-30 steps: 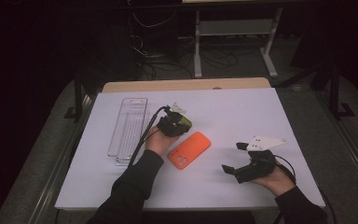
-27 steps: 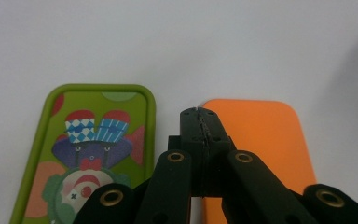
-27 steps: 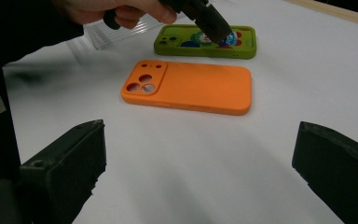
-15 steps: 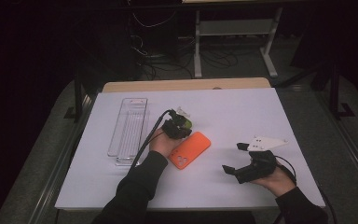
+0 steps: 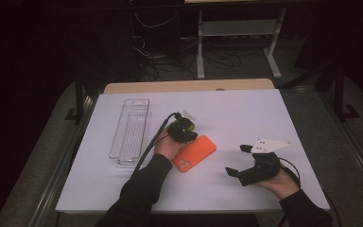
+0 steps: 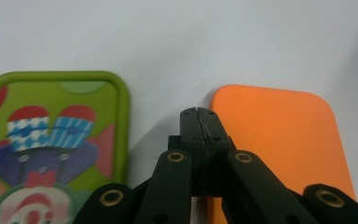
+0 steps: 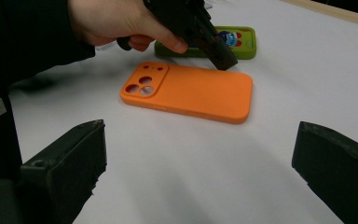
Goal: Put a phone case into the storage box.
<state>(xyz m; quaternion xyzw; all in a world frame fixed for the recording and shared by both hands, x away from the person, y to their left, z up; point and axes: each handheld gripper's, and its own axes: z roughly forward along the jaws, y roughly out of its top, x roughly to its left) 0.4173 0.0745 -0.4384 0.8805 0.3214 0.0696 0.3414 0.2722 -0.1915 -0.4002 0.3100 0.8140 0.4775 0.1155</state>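
Note:
An orange phone case (image 5: 194,152) lies back-up on the white table, camera cut-outs towards the person. A green phone case (image 6: 51,140) with a clown picture lies just beyond it (image 7: 242,42). My left gripper (image 5: 183,130) is shut with nothing in it; its tips (image 6: 199,112) point down at the strip of table between the two cases, close to the orange case's edge (image 6: 279,135). My right gripper (image 5: 236,159) stands open to the right of the orange case (image 7: 191,91), clear of it, with only bare table between its fingers (image 7: 70,158).
A clear plastic tray (image 5: 130,132) lies lengthwise at the left of the table (image 5: 246,113). The left hand and its gripper (image 7: 214,46) hang over the far side of the orange case. A wooden board edge (image 5: 189,86) runs along the back.
My left gripper has drifted slightly right and nearer, over the gap between the green and orange cases. The right gripper has barely moved.

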